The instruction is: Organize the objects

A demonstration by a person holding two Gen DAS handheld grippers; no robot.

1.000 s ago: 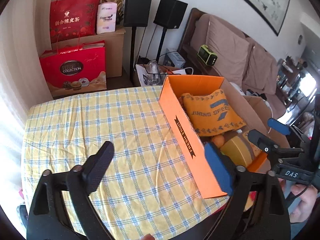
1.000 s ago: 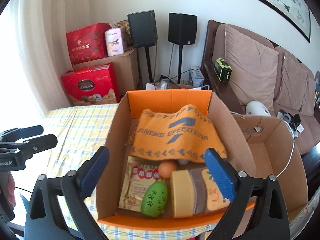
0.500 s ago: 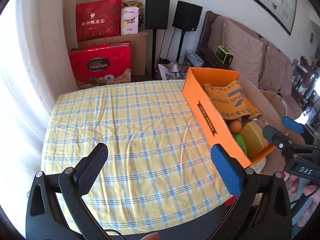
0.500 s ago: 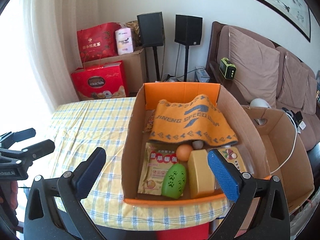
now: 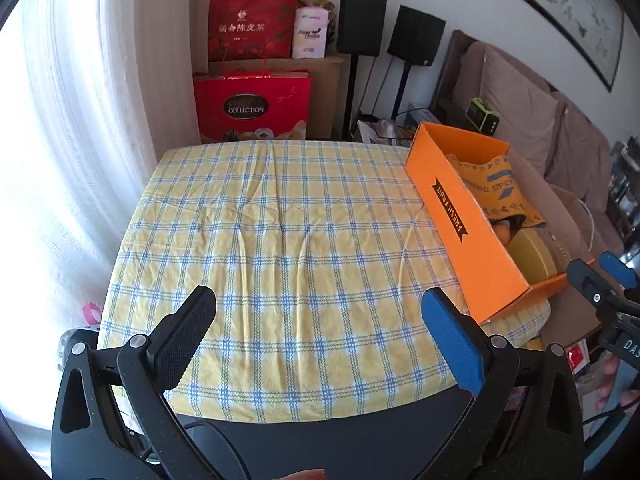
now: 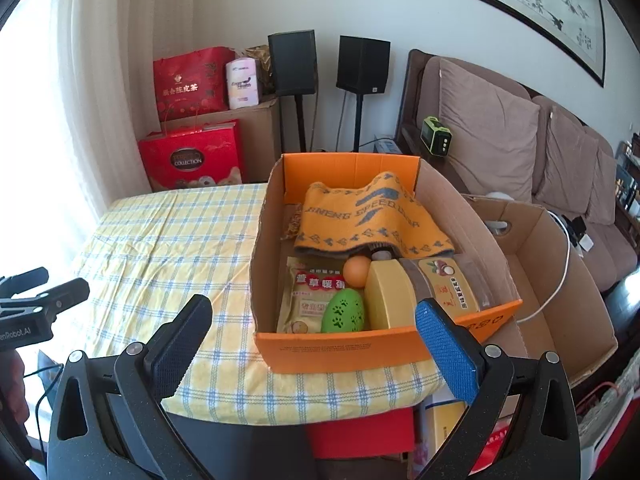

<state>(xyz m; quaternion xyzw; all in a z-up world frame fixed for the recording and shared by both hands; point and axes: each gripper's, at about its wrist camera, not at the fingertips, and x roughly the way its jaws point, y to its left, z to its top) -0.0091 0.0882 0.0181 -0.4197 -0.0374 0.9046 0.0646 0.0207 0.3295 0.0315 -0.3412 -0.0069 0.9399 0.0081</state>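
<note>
A: Where's the orange box (image 6: 344, 350)?
B: On the checked tablecloth's (image 5: 280, 240) right edge, long axis running away toward the speakers.
A: The claws?
B: Left gripper (image 5: 320, 330) and right gripper (image 6: 312, 334) both spread wide, empty.

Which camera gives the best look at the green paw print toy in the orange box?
The right wrist view. It looks down into the orange box, so the green paw print toy shows fully beside the yellow block. In the left wrist view the box's side wall hides the toy completely.
</note>
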